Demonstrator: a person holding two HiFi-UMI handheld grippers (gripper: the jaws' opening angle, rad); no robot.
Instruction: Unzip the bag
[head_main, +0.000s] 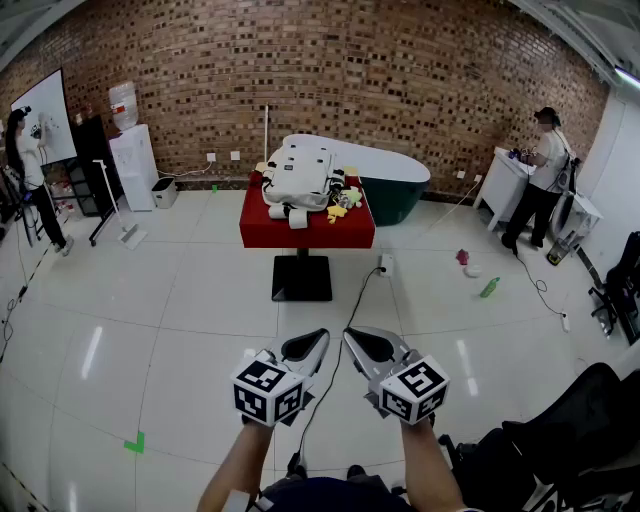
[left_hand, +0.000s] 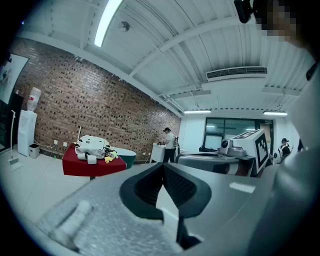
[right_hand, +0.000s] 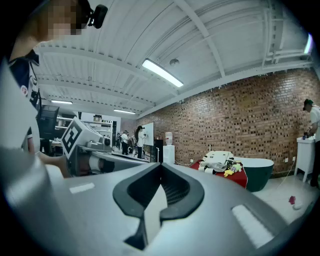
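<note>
A white bag lies on a red table far ahead across the floor, with small yellow toys beside it. The same bag shows small at the left in the left gripper view, and the bag sits right of centre in the right gripper view. My left gripper and right gripper are held side by side near my body, well short of the table. Both are shut with nothing between the jaws; the left gripper and right gripper tips meet.
A dark green tub stands behind the table. A cable runs over the white tile floor from the table's black base. A person stands at a counter on the right, another person at a whiteboard on the left. A black chair is at my right.
</note>
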